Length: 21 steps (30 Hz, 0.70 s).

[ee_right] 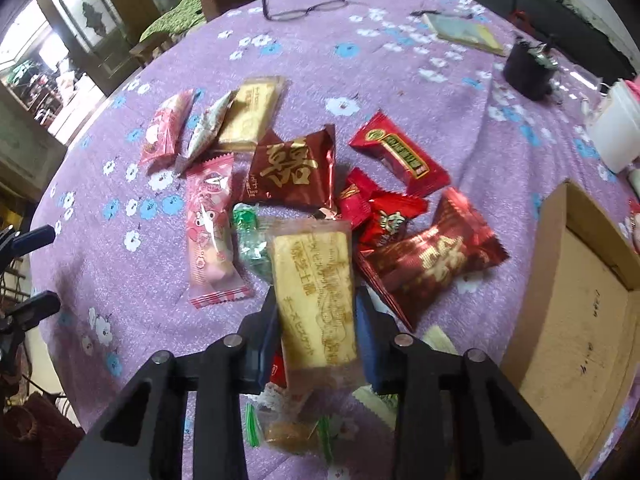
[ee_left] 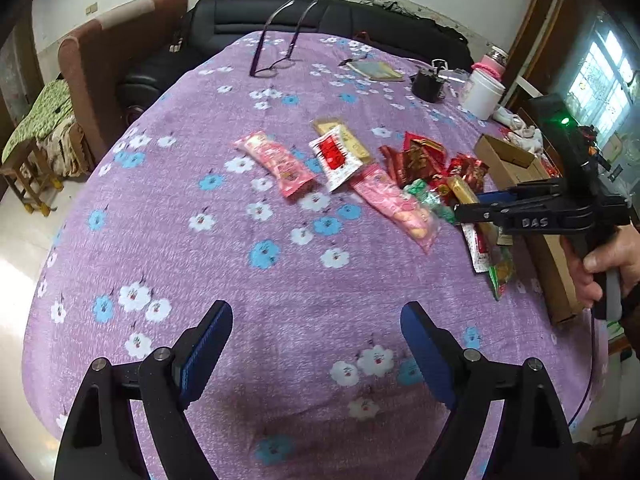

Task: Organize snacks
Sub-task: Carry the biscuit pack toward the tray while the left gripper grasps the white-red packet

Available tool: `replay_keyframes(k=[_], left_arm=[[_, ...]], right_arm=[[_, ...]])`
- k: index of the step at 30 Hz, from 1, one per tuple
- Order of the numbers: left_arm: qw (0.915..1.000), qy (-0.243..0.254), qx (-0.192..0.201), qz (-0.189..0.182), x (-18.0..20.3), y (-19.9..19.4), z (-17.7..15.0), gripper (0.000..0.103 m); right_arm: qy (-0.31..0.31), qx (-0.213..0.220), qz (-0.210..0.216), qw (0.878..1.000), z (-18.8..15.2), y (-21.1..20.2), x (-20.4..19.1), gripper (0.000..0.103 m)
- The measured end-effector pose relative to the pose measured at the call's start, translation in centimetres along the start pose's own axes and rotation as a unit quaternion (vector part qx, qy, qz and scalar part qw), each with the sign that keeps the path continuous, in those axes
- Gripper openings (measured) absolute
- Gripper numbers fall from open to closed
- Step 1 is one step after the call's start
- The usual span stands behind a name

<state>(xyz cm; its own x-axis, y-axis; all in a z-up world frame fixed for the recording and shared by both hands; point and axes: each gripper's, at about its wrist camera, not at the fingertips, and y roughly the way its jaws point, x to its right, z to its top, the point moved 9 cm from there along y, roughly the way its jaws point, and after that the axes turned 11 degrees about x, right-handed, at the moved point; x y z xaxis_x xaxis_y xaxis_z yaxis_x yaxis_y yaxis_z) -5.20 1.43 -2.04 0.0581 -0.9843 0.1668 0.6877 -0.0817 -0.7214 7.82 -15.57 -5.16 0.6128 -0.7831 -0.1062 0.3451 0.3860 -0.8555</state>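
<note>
Several snack packets lie in a loose pile on the purple flowered tablecloth [ee_left: 240, 264]. My right gripper [ee_right: 316, 300] points down over the pile and is shut on a yellow biscuit packet [ee_right: 314, 280], its blue pads against the packet's two long sides. Around it lie a pink packet [ee_right: 210, 232], a green candy [ee_right: 250, 240] and dark red foil packets [ee_right: 292, 168]. In the left wrist view my left gripper [ee_left: 316, 312] stands open over bare cloth with nothing between its fingers. The right gripper [ee_left: 460, 212] reaches into the pile from the right.
An open cardboard box [ee_right: 580, 320] lies right of the pile. At the table's far side are glasses [ee_left: 276, 64], a booklet [ee_left: 376, 70], a black cup [ee_left: 428, 86] and a white jar [ee_left: 482, 94]. A black sofa and a brown chair stand beyond.
</note>
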Motion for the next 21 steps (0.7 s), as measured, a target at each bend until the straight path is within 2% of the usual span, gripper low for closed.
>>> replay_keyframes(k=[4,9,15,16,19,21], left_arm=[[0.9997,0.013,0.003,-0.019,2.0,0.4,0.9,0.089],[0.9963,0.061,0.003,-0.061,7.0,1.2,2.0,0.089],[0.9928,0.075,-0.005,-0.093,11.3,2.4,2.0,0.089],[0.9926,0.073,-0.009,-0.097,11.7,2.6,1.9,0.089],[0.9931,0.069,-0.014,-0.094,11.9,2.8,1.8,0.089],[0.9933,0.066,-0.015,-0.093,11.8,2.7,1.7,0.089]], right_arm=[[0.103,0.037,0.025,0.994,-0.5,-3.3,1.2,0.033],[0.200,0.073,0.020,0.977,-2.7,-6.7,3.6,0.033],[0.277,0.068,0.083,0.955,-4.1,-6.4,3.7,0.034],[0.275,0.063,0.085,0.956,-4.1,-6.1,3.3,0.034],[0.241,0.050,0.054,0.968,-4.7,-6.0,2.7,0.034],[0.234,0.041,0.059,0.970,-5.4,-6.0,2.5,0.034]])
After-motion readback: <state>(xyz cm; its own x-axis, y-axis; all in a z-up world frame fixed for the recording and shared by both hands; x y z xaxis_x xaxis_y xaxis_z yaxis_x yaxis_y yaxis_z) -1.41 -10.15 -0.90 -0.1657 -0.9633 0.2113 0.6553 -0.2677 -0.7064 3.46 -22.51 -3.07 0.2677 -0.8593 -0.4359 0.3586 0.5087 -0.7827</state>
